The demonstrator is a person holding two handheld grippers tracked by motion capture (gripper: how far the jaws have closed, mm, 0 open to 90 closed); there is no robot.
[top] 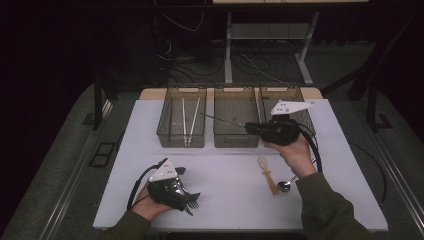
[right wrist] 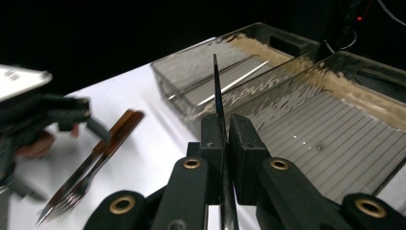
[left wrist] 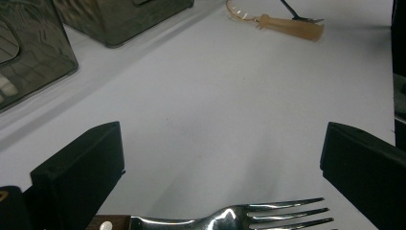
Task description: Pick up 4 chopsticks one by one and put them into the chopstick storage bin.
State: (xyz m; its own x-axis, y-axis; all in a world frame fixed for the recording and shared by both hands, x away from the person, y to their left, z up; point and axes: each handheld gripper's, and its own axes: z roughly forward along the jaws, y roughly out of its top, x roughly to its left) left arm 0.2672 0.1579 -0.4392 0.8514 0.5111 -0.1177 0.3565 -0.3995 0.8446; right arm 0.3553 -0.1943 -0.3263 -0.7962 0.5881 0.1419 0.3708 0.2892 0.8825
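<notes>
My right gripper (top: 248, 127) (right wrist: 222, 127) is shut on a thin dark utensil (top: 222, 120) (right wrist: 216, 81), held level over the middle bin (top: 235, 141) (right wrist: 364, 96). The utensil's tip points towards the left bin (top: 181, 139), where pale chopsticks (top: 190, 120) (right wrist: 230, 81) lie. My left gripper (top: 191, 203) (left wrist: 222, 143) is low at the table's front left with its jaws wide open. A steel fork (left wrist: 249, 218) (top: 194, 204) with a brown handle lies just under them. In the right gripper view, two brown-handled forks (right wrist: 91, 167) lie side by side.
Three smoky see-through bins stand in a row at the back of the white table (top: 225, 200); the right bin (top: 300, 95) is partly behind my right hand. A wooden-handled wire tool (top: 268, 176) (left wrist: 287, 26) and a spoon (top: 286, 185) lie at front right.
</notes>
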